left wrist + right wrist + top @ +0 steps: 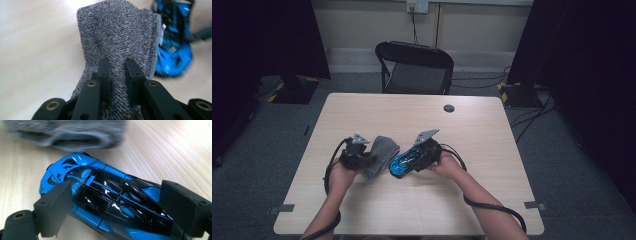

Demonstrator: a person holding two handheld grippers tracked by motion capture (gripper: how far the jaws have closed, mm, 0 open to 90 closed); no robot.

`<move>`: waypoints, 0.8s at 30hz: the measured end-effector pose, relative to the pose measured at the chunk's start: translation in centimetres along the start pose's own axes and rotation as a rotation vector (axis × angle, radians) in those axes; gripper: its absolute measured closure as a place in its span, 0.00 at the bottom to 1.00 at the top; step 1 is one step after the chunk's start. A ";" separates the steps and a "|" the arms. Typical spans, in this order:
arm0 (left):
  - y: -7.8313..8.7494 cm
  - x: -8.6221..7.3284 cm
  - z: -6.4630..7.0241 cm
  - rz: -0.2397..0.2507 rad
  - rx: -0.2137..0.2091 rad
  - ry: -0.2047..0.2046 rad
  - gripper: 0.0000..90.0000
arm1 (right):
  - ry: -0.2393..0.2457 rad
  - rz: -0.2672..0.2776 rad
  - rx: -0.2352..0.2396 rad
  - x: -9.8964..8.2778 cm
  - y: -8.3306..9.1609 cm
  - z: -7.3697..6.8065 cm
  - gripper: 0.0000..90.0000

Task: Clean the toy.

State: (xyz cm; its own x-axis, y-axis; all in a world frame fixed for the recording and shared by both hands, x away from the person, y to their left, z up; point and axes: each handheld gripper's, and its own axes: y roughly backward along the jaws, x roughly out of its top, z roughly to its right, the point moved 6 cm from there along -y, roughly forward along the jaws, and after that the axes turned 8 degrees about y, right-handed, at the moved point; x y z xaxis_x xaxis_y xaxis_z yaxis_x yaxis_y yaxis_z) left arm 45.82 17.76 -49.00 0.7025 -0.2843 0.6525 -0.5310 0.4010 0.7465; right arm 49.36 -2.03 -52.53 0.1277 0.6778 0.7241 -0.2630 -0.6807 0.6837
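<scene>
A grey knitted cloth lies on the wooden table, left of centre. My left gripper is shut on its near end; in the left gripper view the jaws pinch a fold of the cloth. Just right of it sits a blue and black toy car, nose toward the person. My right gripper is shut on the car, and the right gripper view shows one pad on each flank of the car. The cloth lies blurred beyond the car's nose.
A black folding chair stands behind the table's far edge. A dark round grommet sits in the tabletop at the back right. Cables run over the floor to the right, and dark stands flank the room.
</scene>
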 end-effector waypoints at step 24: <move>-7.9 5.9 2.4 -0.021 -0.012 -0.088 0.54 | -0.007 0.012 -0.007 -0.1 0.0 -0.1 0.13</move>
State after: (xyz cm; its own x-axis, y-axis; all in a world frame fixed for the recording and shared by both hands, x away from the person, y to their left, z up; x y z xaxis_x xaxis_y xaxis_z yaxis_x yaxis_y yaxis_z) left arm 53.08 10.84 -50.72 0.6686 -0.3685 0.6459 -0.5105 0.4042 0.7590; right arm 49.28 -2.09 -52.59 0.1313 0.6673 0.7331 -0.2714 -0.6871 0.6740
